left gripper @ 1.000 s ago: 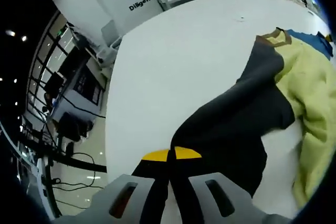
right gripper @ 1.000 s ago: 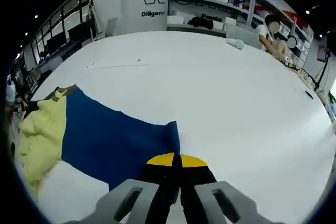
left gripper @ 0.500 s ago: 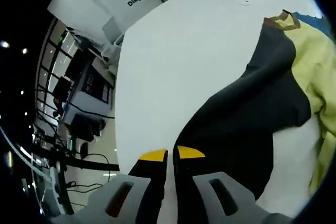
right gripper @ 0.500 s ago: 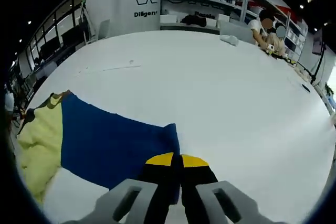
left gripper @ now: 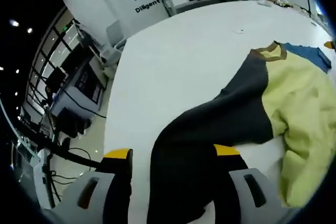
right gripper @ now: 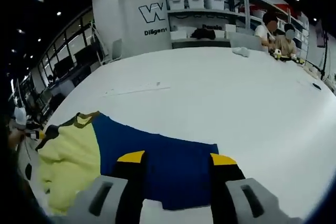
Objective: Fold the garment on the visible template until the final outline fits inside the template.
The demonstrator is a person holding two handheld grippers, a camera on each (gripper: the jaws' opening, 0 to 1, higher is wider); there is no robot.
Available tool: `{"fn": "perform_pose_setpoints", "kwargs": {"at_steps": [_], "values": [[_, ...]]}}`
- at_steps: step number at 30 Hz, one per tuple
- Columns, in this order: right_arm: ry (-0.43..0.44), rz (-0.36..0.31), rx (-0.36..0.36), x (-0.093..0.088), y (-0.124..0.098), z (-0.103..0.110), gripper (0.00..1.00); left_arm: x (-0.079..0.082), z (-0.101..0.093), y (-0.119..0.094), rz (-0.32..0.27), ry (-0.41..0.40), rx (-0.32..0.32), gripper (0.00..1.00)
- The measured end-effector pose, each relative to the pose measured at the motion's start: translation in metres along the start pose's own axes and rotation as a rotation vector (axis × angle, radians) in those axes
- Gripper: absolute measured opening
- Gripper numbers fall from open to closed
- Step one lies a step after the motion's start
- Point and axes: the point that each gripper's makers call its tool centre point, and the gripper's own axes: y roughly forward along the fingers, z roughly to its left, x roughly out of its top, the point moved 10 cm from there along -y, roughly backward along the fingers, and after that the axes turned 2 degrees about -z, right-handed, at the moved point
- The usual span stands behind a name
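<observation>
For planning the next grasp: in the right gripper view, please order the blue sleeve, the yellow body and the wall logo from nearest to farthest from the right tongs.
1. Blue sleeve, between the open right tongs.
2. Yellow body, to the left.
3. Wall logo, beyond the table.

L hand-held gripper (left gripper: 173, 153): jaws spread wide, nothing gripped. R hand-held gripper (right gripper: 177, 158): jaws spread wide too, empty.

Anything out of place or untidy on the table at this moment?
The garment lies unfolded, its yellow body bunched and wrinkled rather than flat. The dark sleeve and blue sleeve are spread out on the white table. Both grippers, left and right, stand open. No spill or damage shows.
</observation>
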Motion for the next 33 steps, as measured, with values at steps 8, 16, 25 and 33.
{"fn": "perform_pose_setpoints", "kwargs": {"at_steps": [8, 16, 25, 33], "values": [[-0.035, 0.026, 0.139, -0.019, -0.009, 0.040, 0.68, -0.006, -0.022, -0.019, -0.045, -0.059, -0.104, 0.80], [-0.104, 0.043, 0.267, -0.042, -0.030, 0.076, 0.90, -0.016, -0.037, -0.038, -0.136, -0.062, -0.155, 0.92], [-0.199, 0.069, 0.350, -0.073, -0.044, 0.108, 0.94, -0.027, -0.059, -0.059, -0.217, 0.002, -0.221, 0.97], [-0.222, 0.111, 0.440, -0.091, -0.062, 0.132, 0.91, -0.039, -0.070, -0.077, -0.250, -0.002, -0.278, 0.98]]}}
